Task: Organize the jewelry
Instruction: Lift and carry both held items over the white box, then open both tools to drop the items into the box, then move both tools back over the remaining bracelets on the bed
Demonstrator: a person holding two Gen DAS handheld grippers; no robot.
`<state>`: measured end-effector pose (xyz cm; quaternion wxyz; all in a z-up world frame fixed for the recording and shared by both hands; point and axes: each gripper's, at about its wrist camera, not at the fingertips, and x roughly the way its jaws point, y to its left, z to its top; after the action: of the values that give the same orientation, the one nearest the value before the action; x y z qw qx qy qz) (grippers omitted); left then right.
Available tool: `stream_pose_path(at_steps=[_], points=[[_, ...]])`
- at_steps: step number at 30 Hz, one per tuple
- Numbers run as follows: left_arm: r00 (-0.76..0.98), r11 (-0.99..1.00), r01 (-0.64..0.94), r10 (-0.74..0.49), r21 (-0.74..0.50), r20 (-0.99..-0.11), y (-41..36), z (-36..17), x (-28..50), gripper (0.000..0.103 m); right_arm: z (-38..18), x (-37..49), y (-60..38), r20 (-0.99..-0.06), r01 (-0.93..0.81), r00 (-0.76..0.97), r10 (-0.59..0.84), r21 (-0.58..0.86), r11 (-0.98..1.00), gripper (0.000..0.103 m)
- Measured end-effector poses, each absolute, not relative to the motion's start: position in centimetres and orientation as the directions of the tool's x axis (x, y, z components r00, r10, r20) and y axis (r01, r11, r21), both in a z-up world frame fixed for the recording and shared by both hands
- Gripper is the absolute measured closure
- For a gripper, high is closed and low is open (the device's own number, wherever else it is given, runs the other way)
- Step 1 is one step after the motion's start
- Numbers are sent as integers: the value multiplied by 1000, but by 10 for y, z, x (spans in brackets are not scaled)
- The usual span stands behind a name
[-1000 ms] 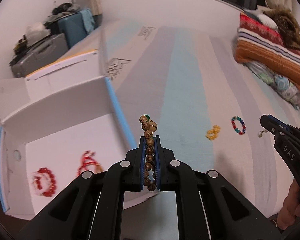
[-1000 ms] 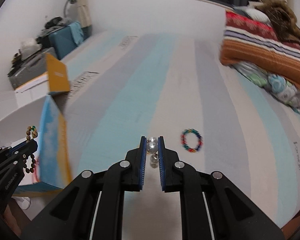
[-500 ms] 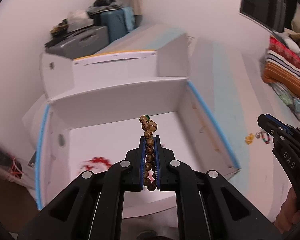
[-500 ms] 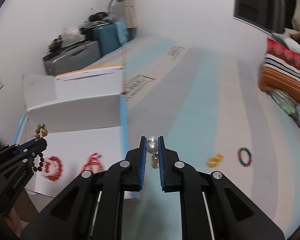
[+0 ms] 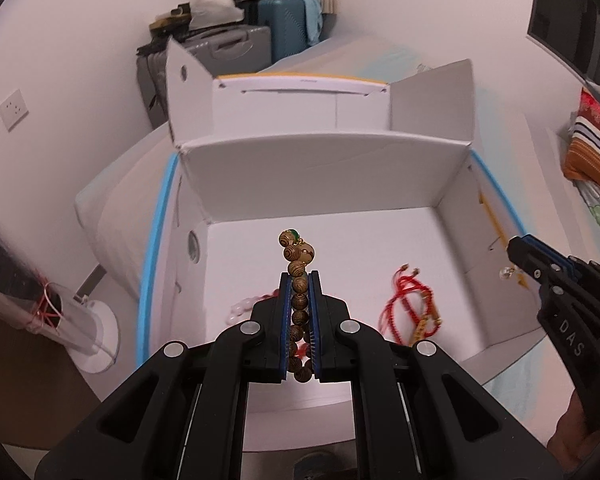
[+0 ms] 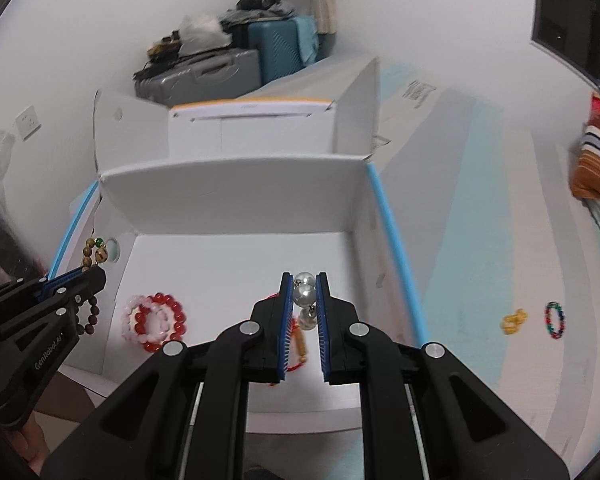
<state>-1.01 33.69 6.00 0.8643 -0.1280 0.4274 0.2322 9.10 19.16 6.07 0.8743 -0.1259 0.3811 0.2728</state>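
Observation:
My left gripper is shut on a brown wooden bead bracelet and holds it above the open white box. My right gripper is shut on pearl earrings, also above the box. Inside the box lie a red and pink bead bracelet and a red cord bracelet. A yellow piece and a multicoloured bead bracelet lie on the striped bed to the right of the box.
Suitcases with clutter stand against the far wall. Folded blankets lie at the right. A clear stand sits left of the box, by a wall socket. The box flaps stand upright.
Both grippers swung left from over the bed to above the open box, still holding their jewelry. The box now fills both views.

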Motion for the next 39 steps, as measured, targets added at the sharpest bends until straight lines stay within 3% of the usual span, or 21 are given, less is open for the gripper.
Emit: stream_pose_path(at_steps=[13,22,25,29,32,39], points=[[466,856,-516,266,-15,-844,353,19,1,96,9,107,216,-836,-583,433,336,25,812,93],[442,854,-521,265,-5,-857,357,8,5,92,-5,108,218,-853,-589,414,317,15,808,91],[448,851,-525,277,0,-850,357,12,4,90,-2,106,219,-845,-595,419,333,22,804,70],[462,840,-542,313,14,-830,356,20,0,55,10,103,213,-827,-600,431,362,38,799,52],[477,838,-546,327,17,-816,354,28,-3,39,24,101,205,-802,-595,457,384,46,803,37],[516,843,-537,342,14,-785,341,46,-7,19,55,103,179,-754,-563,514,410,64,824,19]])
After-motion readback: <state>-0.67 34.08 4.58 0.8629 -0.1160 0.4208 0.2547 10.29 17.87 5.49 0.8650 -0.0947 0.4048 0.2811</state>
